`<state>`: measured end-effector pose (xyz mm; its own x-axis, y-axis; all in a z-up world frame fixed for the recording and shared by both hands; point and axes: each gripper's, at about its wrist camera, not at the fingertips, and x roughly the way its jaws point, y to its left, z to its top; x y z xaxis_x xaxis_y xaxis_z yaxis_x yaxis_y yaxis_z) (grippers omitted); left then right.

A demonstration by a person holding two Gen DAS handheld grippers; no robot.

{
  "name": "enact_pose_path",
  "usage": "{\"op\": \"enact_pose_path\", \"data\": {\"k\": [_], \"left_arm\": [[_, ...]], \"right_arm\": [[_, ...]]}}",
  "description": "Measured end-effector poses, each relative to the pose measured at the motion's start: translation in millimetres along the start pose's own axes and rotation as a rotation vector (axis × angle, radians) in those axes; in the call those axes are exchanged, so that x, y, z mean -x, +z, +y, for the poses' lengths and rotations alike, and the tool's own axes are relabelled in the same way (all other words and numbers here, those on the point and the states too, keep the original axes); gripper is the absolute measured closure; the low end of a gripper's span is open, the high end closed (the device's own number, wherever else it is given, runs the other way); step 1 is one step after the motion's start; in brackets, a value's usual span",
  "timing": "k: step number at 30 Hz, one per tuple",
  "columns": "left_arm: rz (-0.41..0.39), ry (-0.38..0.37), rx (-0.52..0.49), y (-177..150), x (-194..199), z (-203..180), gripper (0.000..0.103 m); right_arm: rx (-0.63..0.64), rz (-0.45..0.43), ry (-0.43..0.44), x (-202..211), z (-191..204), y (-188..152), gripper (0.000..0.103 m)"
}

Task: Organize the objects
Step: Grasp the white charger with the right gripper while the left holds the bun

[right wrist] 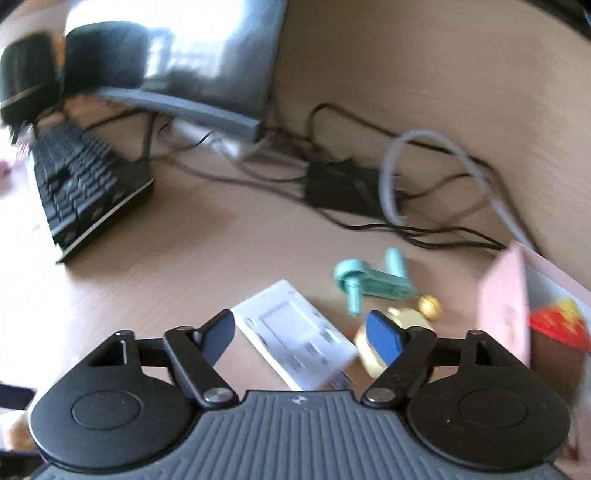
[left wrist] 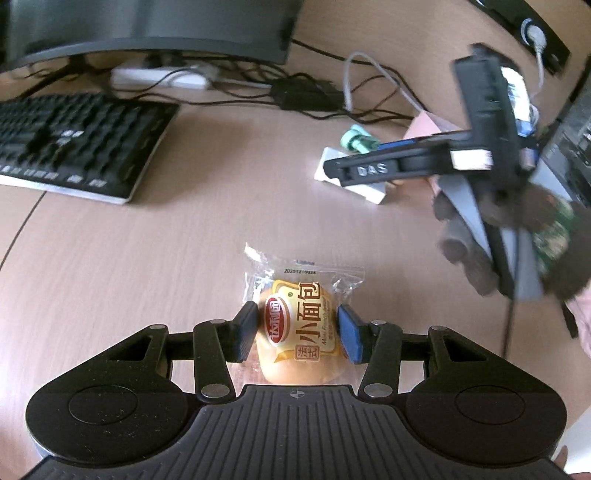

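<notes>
**Left held the bread pack, right open over the clutter**

Left gripper (left wrist: pixel 297 332): fingers were partly closed, both pads pressed on the sides of a wrapped bread roll (left wrist: pixel 299 325). Clear wrapper, yellow label; the crimped end stuck out past the fingertips. Whether the pack was off the wooden surface (left wrist: pixel 166 258) or resting on it, couldn't tell.

Right gripper (right wrist: pixel 303 338): fingers stood well apart, nothing between the pads. The view was blurred. Under the gap lay a white box (right wrist: pixel 295 332), flat on the surface. Right finger (right wrist: pixel 384 339) overlapped a yellow object (right wrist: pixel 402 321), too smeared to identify; contact unclear. A small gold ball (right wrist: pixel 430 306) sat just beside that.

Past the box: a teal plastic part (right wrist: pixel 369 282), near but apart from it. Far right, a pink box (right wrist: pixel 504 299) with something red (right wrist: pixel 557 325) inside.

From the left wrist view, the right gripper was up right of the bread, well apart from it, in a dark gloved hand (left wrist: pixel 491 236).

Farther back: a black keyboard (left wrist: pixel 74 144) on the left, a black adapter (right wrist: pixel 340 184) amid tangled cables, a grey cable loop (right wrist: pixel 424 166) and a monitor (left wrist: pixel 147 26) at the rear.
</notes>
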<state>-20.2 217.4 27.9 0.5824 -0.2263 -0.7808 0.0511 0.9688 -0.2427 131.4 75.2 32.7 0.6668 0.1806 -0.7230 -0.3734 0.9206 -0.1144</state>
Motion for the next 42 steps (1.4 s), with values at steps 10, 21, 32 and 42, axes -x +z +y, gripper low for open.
{"op": "enact_pose_path", "data": {"k": [10,21,32,42], "left_arm": [[-0.005,0.058,0.059,-9,10,1,0.051],[0.005,0.018,0.004,-6,-9,-38,0.051],[0.021,-0.046,-0.115,4,-36,-98,0.051],[0.022,-0.035,-0.199,5,-44,-117,0.05]], "right_arm": [[-0.034,0.057,0.063,7,2,-12,0.047],[-0.231,0.093,-0.013,100,-41,-110,0.048],[-0.422,0.092,-0.026,159,-58,-162,0.046],[-0.44,0.098,-0.138,192,-73,-189,0.03]]}}
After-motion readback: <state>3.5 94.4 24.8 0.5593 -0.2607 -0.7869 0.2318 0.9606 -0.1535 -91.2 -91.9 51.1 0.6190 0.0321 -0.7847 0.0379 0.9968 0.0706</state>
